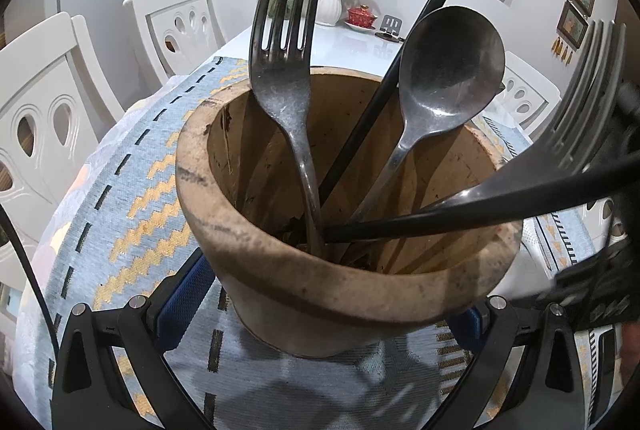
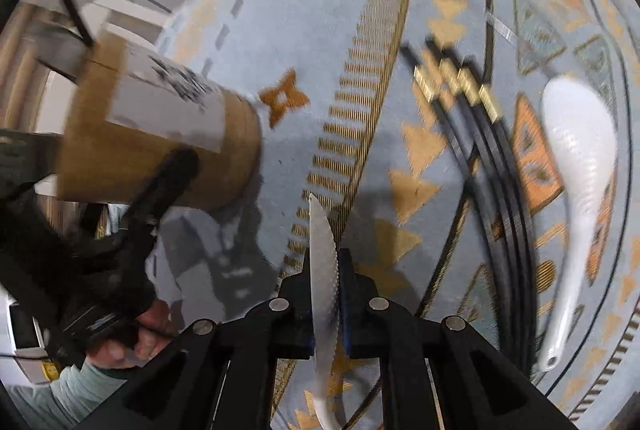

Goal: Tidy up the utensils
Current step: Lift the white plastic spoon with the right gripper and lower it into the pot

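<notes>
Two grippers work over a blue patterned cloth [image 2: 280, 30]. The left gripper [image 1: 320, 314] is clamped on the sides of a wooden holder [image 1: 224, 198], which stands upright on the cloth and holds a fork [image 1: 282, 78], a spoon [image 1: 452, 70] and black chopsticks [image 1: 400, 226]. The right gripper [image 2: 326, 294] is closed tight on a serrated knife [image 2: 322, 250], blade pointing away from the camera. Near it on the cloth lie more black chopsticks [image 2: 492, 166] with gold bands and, just beside them, a white spoon [image 2: 580, 166].
</notes>
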A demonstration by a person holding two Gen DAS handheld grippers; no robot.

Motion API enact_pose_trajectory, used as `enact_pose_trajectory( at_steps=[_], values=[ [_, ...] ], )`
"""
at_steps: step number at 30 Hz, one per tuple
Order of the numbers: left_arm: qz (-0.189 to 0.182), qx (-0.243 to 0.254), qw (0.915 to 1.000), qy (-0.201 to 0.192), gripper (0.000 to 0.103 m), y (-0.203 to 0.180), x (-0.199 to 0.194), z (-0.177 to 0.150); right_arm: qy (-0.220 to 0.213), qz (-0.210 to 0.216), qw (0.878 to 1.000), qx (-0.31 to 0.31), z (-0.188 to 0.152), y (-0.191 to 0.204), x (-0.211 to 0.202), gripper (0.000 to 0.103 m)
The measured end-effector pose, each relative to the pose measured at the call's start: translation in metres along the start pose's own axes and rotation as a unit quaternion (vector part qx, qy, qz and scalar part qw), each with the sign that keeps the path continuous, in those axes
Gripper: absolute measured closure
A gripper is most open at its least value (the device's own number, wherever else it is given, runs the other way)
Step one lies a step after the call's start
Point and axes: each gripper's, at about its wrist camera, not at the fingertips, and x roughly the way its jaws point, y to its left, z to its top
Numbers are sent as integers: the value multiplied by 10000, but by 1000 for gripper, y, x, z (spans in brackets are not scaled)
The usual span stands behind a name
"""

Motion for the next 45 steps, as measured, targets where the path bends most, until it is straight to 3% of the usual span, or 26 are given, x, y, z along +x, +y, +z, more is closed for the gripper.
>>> enact_pose_trajectory(
  at_steps=[4, 6, 11, 17, 20, 23, 30, 41, 42, 44, 45],
  values=[
    [-13, -27, 10000, -1, 1, 1, -1, 0, -1020, 505, 9931, -297, -2, 1, -50, 95],
    [22, 24, 10000, -13, 1, -1, -1, -1, -1703, 822, 9806, -518, -3, 7, -81, 95],
    [201, 353, 9991, -134, 1, -10, -5, -6, -3120, 933, 9404, -979, 3, 32, -153, 95],
    [314, 474, 9983, -121, 1, -13, -5, -10, -3977, 1443, 8985, -1175, 31, 70, -192, 95],
    [300, 470, 9984, -98, 1, -12, -5, -12, -4193, 1705, 8830, -1240, 49, 86, -196, 95],
    [254, 430, 9987, -69, 1, -10, -4, -12, -4268, 1740, 8759, -1425, 59, 101, -197, 95],
    [222, 397, 9990, -4, 1, -8, -2, -9, -4119, 1615, 8821, -1619, 73, 110, -157, 95],
    [230, 372, 9990, 1, 1, -6, 0, -6, -4188, 1593, 8791, -1625, 68, 108, -135, 95],
    [229, 367, 9991, -2, 1, -6, 0, -6, -4111, 1607, 8825, -1625, 69, 107, -132, 92],
    [225, 354, 9991, -2, 1, -6, 0, -8, -3893, 1699, 8917, -1563, 70, 102, -128, 65],
    [223, 347, 9991, 1, 1, -5, -1, -8, -3872, 1757, 8925, -1507, 69, 99, -128, 40]
  ],
)
